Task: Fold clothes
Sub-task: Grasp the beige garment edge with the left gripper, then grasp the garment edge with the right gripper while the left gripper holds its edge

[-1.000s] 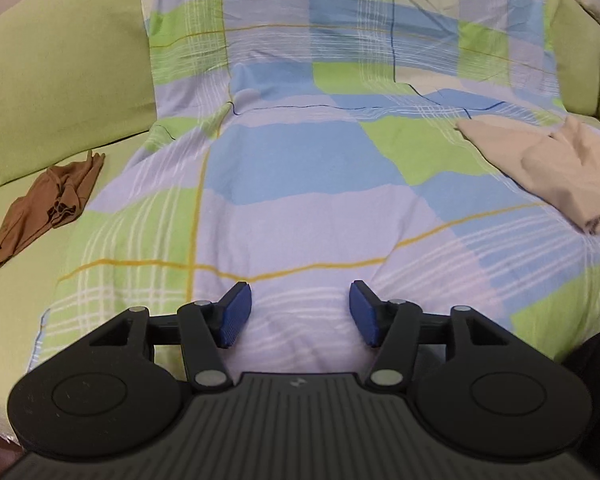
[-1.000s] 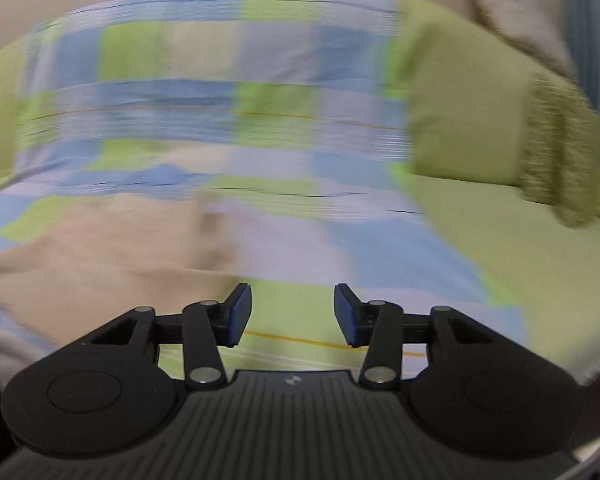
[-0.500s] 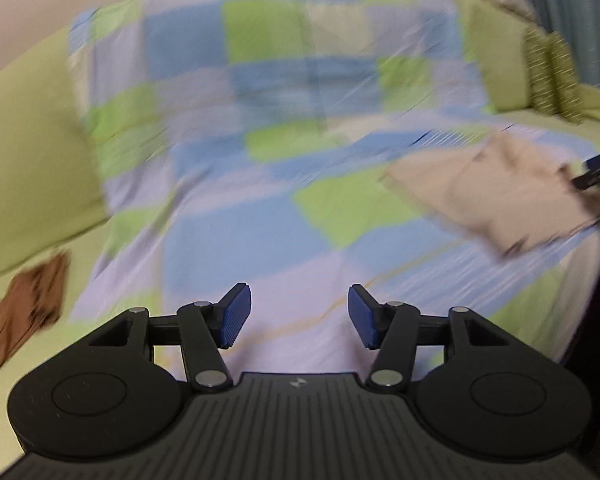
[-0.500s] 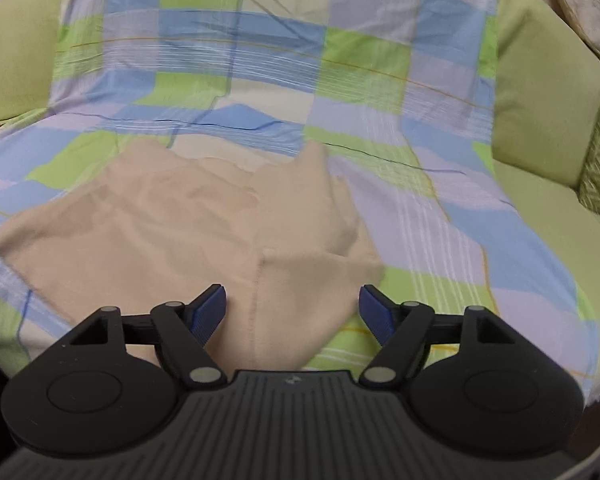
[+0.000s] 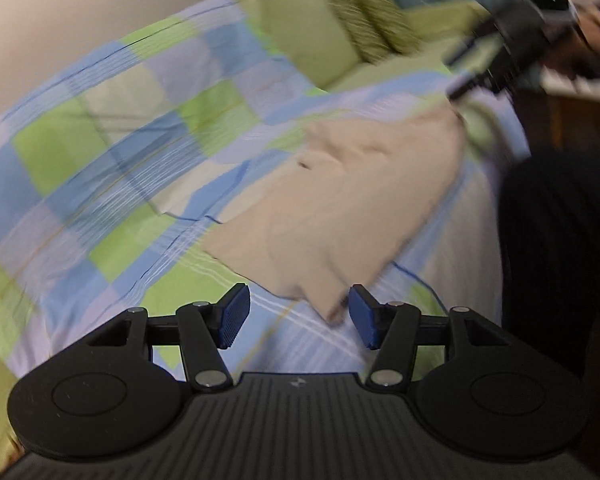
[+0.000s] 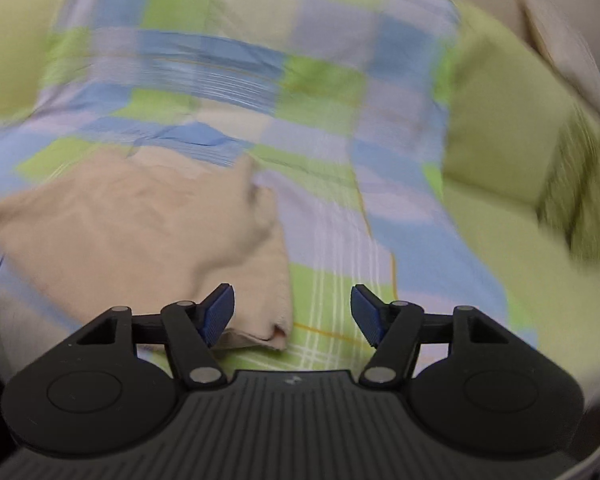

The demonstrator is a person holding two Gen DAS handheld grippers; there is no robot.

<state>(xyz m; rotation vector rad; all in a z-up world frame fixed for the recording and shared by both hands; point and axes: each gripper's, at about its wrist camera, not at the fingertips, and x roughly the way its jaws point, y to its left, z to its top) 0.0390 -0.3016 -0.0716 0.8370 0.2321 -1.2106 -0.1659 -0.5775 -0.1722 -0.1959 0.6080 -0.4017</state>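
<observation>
Beige garment [image 5: 340, 208] lying crumpled on a checked sheet [image 5: 112, 168] over a green sofa [image 6: 496, 132], both grippers spread, holding nothing.

Green cushions [image 5: 320, 36] behind; frames blurred. Left view: garment runs from near corner by left gripper [image 5: 299, 316] up-right toward right gripper [image 5: 496, 60]. Right view: its corner sits between right gripper [image 6: 292, 316] fingers, left side.

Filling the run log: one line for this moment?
left gripper: open, at beige garment corner | right gripper: open, over its edge | nothing gripped

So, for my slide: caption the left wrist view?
Open left gripper nears a beige garment's corner on a plaid sheet.
</observation>
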